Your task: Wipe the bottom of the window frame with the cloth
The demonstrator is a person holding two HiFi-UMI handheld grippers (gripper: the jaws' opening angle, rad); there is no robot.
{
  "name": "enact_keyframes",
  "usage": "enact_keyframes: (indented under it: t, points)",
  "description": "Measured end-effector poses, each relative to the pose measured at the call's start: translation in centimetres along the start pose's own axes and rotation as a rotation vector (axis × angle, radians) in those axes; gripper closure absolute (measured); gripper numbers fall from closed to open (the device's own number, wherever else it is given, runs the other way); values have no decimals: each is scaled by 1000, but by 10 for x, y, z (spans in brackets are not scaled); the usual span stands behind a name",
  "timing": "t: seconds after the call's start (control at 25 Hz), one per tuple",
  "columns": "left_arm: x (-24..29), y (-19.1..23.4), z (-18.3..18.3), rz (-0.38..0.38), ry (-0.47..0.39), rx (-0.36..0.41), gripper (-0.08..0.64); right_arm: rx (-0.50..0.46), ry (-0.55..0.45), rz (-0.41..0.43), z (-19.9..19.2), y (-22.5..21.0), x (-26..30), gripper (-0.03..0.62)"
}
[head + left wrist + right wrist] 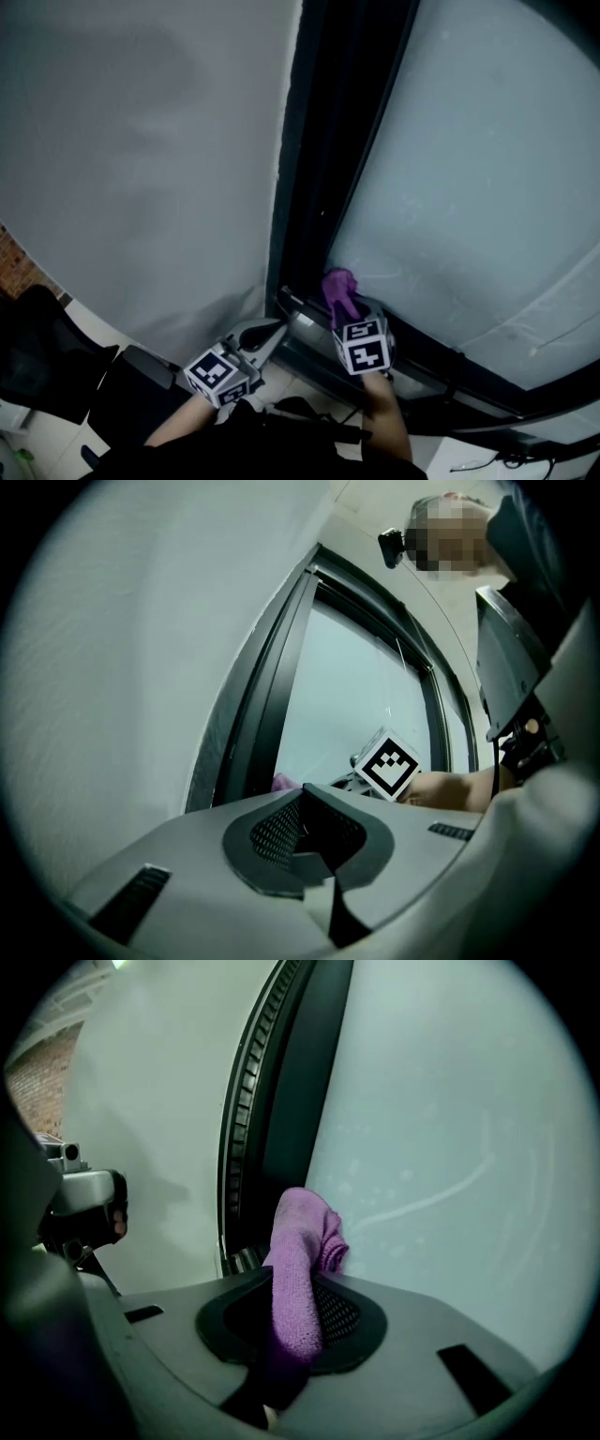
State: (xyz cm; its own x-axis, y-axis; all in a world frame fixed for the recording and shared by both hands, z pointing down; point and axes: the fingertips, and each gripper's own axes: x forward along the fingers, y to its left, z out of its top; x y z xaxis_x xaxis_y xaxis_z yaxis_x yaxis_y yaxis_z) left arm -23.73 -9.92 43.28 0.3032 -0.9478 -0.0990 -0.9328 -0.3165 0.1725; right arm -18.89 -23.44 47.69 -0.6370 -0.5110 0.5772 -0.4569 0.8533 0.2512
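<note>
A purple cloth [339,292] [300,1260] is pinched in my right gripper [345,311] [298,1309], which is shut on it. The cloth's bunched end sits at the lower left corner of the window glass [469,178], right by the dark window frame [319,169] and its bottom rail [309,323]. My left gripper [267,336] [302,829] hangs lower left of the rail, jaws closed together with nothing between them. In the left gripper view the right gripper's marker cube [386,764] and a sliver of the purple cloth [283,782] show beyond the jaws.
A plain grey wall [141,159] fills the left. The dark upright frame post [281,1101] runs up beside the glass [450,1129]. A black chair [37,366] stands at lower left on the floor. Brick wall [14,262] shows at far left.
</note>
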Motion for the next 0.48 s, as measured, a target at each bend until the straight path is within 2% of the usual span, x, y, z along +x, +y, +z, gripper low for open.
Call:
enact_keyframes:
  t: [0.48]
  points:
    - [28, -33, -8, -182, 38, -5, 559, 139, -8, -151, -39, -37, -40, 511]
